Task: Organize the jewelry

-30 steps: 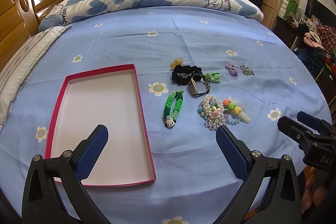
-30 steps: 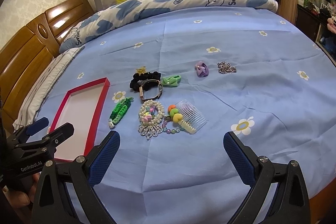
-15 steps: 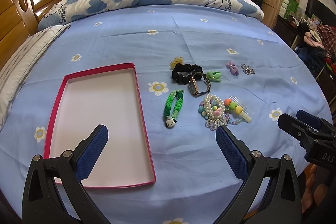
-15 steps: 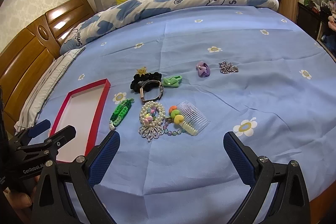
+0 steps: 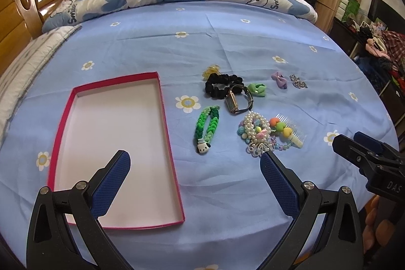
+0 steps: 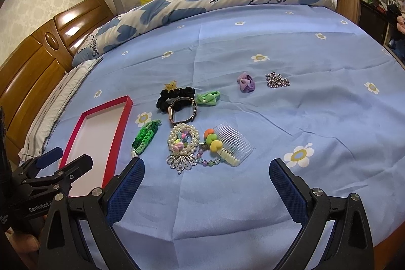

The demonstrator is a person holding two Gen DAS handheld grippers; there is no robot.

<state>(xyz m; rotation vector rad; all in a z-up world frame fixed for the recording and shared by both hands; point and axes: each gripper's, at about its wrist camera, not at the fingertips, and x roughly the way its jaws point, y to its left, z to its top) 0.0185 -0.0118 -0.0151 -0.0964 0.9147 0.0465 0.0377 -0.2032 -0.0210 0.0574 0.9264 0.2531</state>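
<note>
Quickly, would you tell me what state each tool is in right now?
Left tool: open, holding nothing, above the red tray.
Right tool: open, holding nothing.

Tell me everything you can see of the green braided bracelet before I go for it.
The green braided bracelet is a flattened loop of chunky woven cord, shading from dark to light green, with a small white dog-face charm at its near end. It lies flat on the blue sheet, between the red-rimmed tray and the pearl bracelet, touching neither. No gripper is on it.
</note>
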